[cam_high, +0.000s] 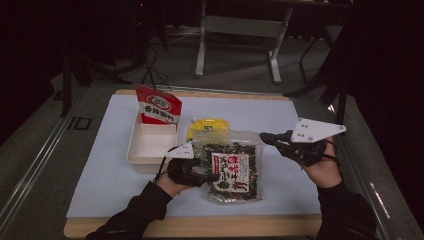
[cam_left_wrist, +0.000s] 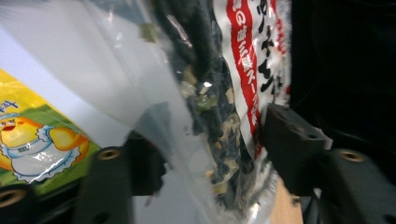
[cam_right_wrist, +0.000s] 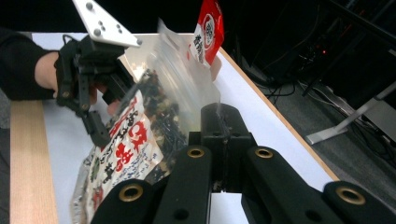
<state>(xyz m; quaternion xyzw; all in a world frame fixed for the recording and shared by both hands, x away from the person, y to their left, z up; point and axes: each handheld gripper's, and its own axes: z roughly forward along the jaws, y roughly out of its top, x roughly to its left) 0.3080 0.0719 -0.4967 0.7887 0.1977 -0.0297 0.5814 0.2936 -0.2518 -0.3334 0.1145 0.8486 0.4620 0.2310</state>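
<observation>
Left gripper (cam_high: 212, 176) pinches seaweed bag (cam_high: 232, 167) by its left edge; right gripper (cam_high: 266, 136), jaws together, empty beside bag's upper right corner. Risk: slick film slips (thin bite), bag drops onto yellow packet (cam_high: 206, 127) behind.

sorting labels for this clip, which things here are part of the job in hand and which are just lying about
In the job, judging by the grasp:
- dried seaweed mix bag
- left gripper, jaws on either side of the bag
- right gripper, jaws together, near the bag's corner

Lying about:
- white tray
- red seasoning pouch leaning in the tray
- yellow packet
</observation>
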